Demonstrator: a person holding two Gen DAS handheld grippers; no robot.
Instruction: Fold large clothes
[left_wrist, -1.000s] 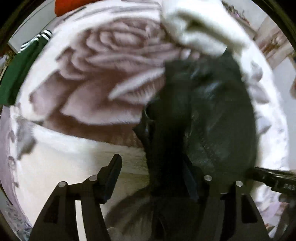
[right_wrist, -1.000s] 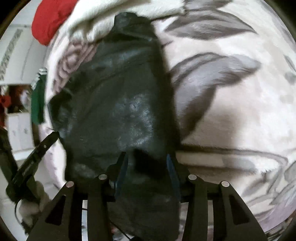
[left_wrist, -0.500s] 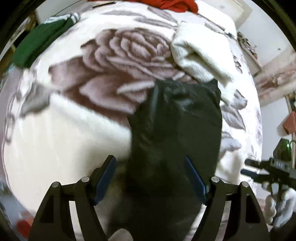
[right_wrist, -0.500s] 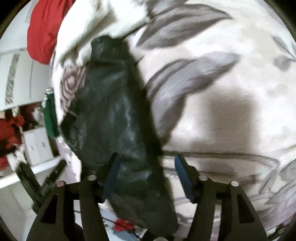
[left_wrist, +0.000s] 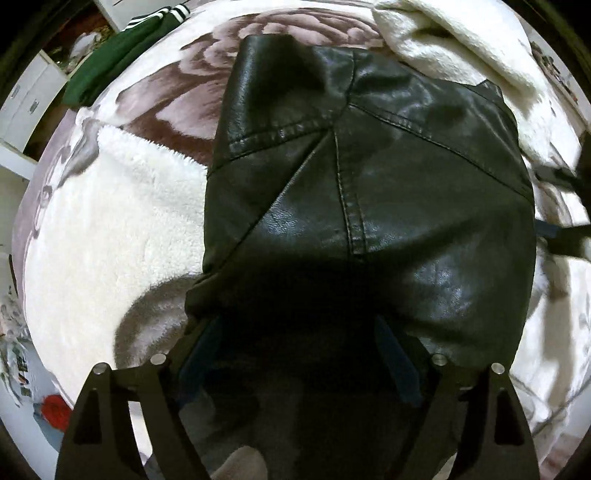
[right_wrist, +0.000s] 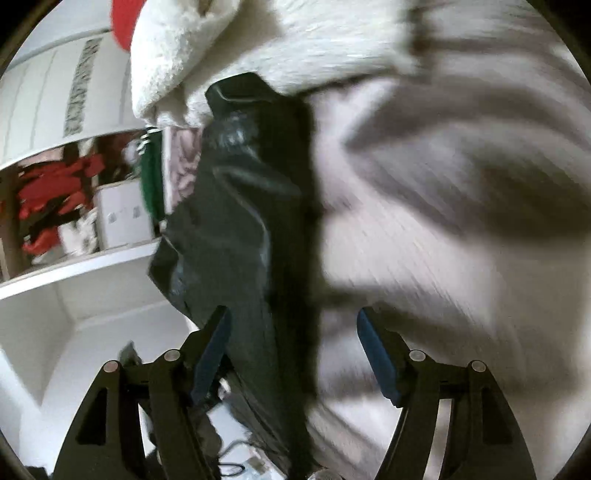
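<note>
Left wrist view: black leather jacket (left_wrist: 354, 206) lies spread on the rose-print blanket (left_wrist: 110, 221) of the bed, seams facing up, filling the centre of the frame; left gripper (left_wrist: 299, 354) sits low over the jacket's near edge, jaws wide apart, blue pads either side of the dark leather, nothing clamped; contact with the leather cannot be told, that part is in shadow; white fleece garment (left_wrist: 454, 40) bunched at the jacket's far right corner, touching it; green garment with striped cuff (left_wrist: 122, 55) at the blanket's far left edge, well apart from the jacket; white drawers (left_wrist: 26, 103) beyond the bed at left.

Right wrist view: heavy motion blur; right gripper (right_wrist: 291, 350) with jaws apart, holding nothing; the jacket (right_wrist: 240, 206) runs as a dark strip from upper centre down between the jaws, nearer the left pad, lying on the blanket (right_wrist: 461, 221); white fleece (right_wrist: 177, 48) at the jacket's far end; red cloth (right_wrist: 125, 22) above it; white shelf unit (right_wrist: 74, 266) at left with red items on it.
</note>
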